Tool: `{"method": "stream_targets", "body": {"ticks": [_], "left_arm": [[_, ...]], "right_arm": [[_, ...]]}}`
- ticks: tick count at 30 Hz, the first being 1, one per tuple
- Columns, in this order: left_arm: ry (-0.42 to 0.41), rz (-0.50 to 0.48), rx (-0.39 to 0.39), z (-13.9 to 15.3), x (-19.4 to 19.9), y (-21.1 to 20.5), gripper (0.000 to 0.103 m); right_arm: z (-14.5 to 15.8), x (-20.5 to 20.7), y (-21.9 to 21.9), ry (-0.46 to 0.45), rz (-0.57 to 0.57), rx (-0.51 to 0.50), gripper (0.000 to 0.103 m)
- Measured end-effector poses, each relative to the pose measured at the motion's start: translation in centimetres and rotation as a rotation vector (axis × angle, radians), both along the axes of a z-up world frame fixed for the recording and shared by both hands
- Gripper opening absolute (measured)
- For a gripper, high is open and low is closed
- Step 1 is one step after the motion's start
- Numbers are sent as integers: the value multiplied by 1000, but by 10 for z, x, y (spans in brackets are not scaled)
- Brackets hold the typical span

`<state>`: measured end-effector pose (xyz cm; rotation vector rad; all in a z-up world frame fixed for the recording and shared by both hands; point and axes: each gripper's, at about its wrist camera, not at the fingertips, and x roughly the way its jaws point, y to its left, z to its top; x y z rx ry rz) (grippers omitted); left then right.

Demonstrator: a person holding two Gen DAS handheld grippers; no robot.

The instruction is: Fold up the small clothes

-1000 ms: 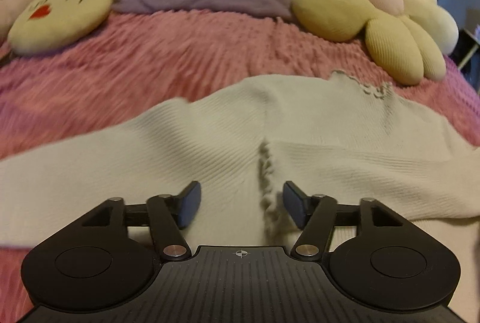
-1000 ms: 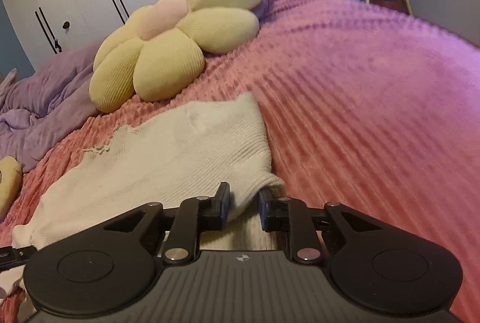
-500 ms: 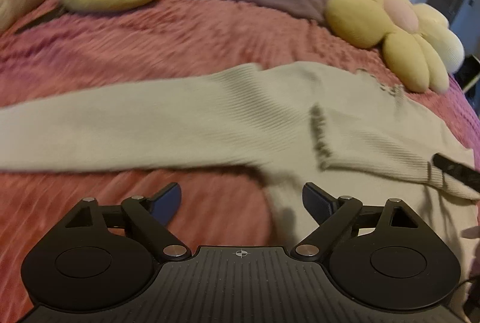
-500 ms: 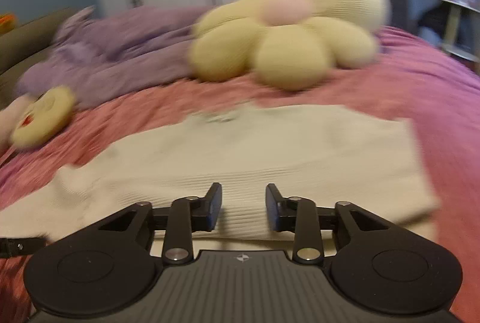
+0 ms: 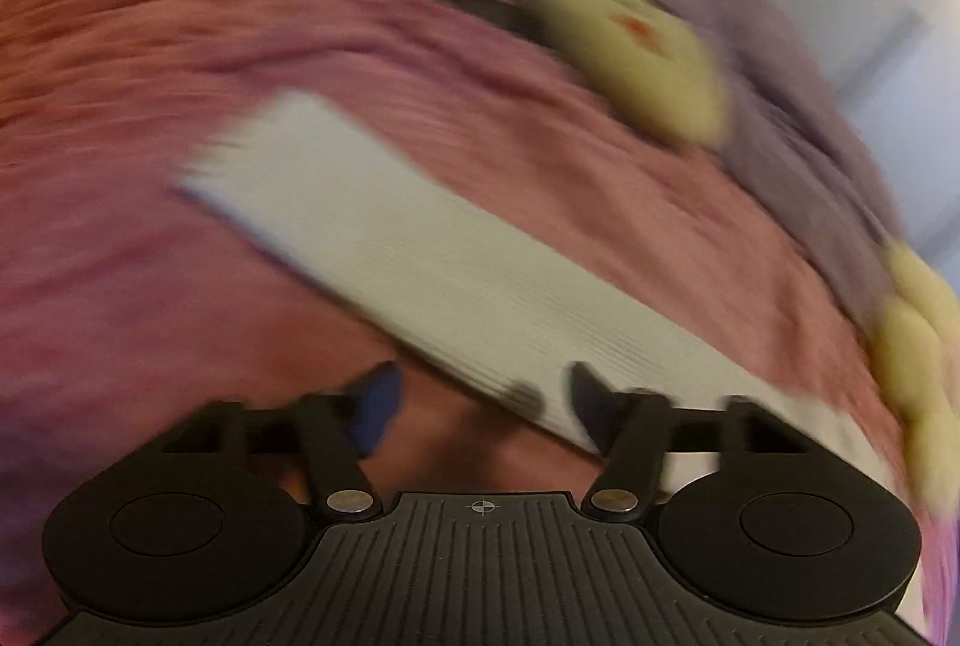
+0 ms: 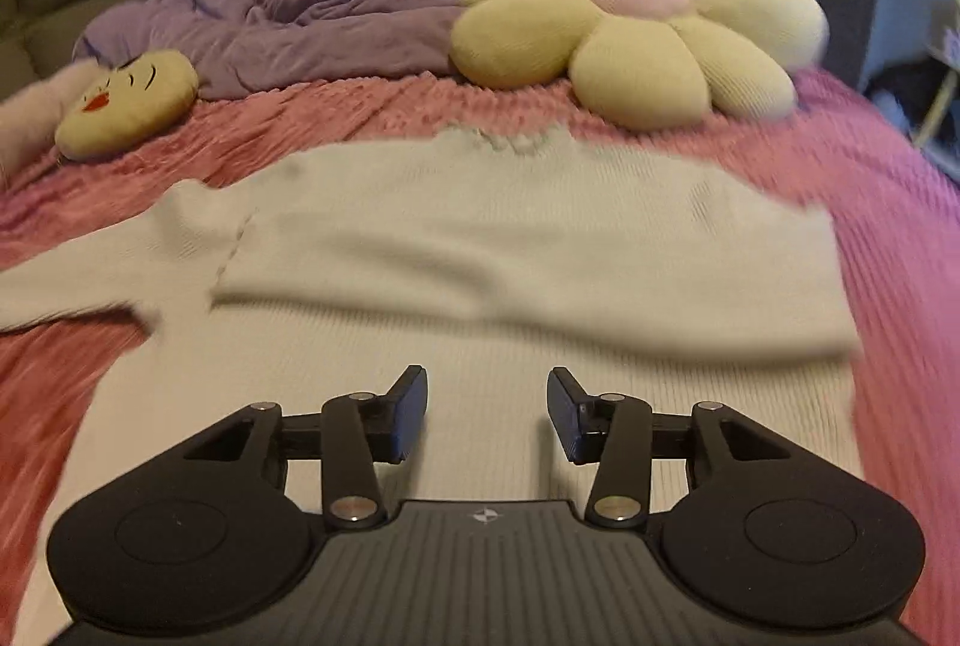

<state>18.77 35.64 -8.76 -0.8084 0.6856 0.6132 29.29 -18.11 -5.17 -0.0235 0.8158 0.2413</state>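
Observation:
A cream ribbed sweater [image 6: 516, 238] lies flat on the pink bedspread [image 6: 888, 202]. Its right sleeve is folded across the body; its left sleeve [image 5: 420, 250] stretches out straight to the left. My right gripper [image 6: 487, 415] is open and empty, low over the sweater's lower body. My left gripper [image 5: 480, 400] is open and empty, hovering near the inner part of the outstretched sleeve. The left wrist view is blurred by motion.
A yellow flower cushion [image 6: 636, 34] and a crumpled purple blanket [image 6: 312, 16] lie at the head of the bed. A round yellow face cushion [image 6: 129, 103] lies at the far left, also in the left wrist view [image 5: 636, 52]. White wardrobe doors stand behind.
My right gripper has let go of the folded sleeve, opened and drawn back over the sweater's body. My left gripper has swung left along the outstretched sleeve.

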Motion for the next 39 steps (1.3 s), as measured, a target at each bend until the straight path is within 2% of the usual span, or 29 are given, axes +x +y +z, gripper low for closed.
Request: {"method": "stream_targets", "body": {"ticks": [1, 4, 9, 11, 13, 15, 17, 21, 25, 27, 29, 31, 33, 34, 37, 39], "left_arm": [[-9, 37, -26, -3, -5, 11, 45], [-99, 112, -127, -10, -16, 38, 45], [-253, 244, -312, -30, -24, 71, 44], [-301, 295, -360, -35, -28, 79, 35], [-278, 294, -334, -34, -25, 79, 10], [-246, 245, -264, -25, -18, 79, 9], [-255, 170, -178, -9, -13, 68, 9], [-285, -35, -10, 36, 13, 20, 8], [-353, -328, 92, 81, 44, -68, 8], [-363, -474, 114, 92, 57, -117, 9], [-341, -614, 141, 93, 67, -172, 9], [-282, -712, 170, 80, 77, -219, 18], [-203, -769, 143, 63, 81, -246, 59], [-179, -767, 123, 54, 77, -255, 62], [-166, -722, 102, 38, 61, -248, 63], [-122, -653, 153, 31, 50, -233, 63]], "right_arm": [[-2, -11, -6, 8, -17, 15, 44], [-8, -34, -22, 57, -72, 53, 44], [-3, -46, -40, 70, -109, 71, 44], [3, -46, -46, 60, -125, 77, 44], [7, -44, -49, 48, -139, 79, 44], [8, -43, -51, 46, -146, 78, 43], [8, -44, -53, 44, -154, 74, 43], [7, -48, -57, 49, -172, 82, 43], [11, -54, -63, 38, -188, 95, 43], [14, -57, -67, 30, -194, 99, 43], [17, -59, -72, 28, -207, 108, 43], [19, -60, -76, 27, -217, 113, 43], [21, -60, -79, 28, -218, 117, 43], [21, -60, -79, 33, -215, 120, 43], [20, -57, -80, 60, -192, 150, 43], [18, -53, -76, 70, -163, 162, 43]]}}
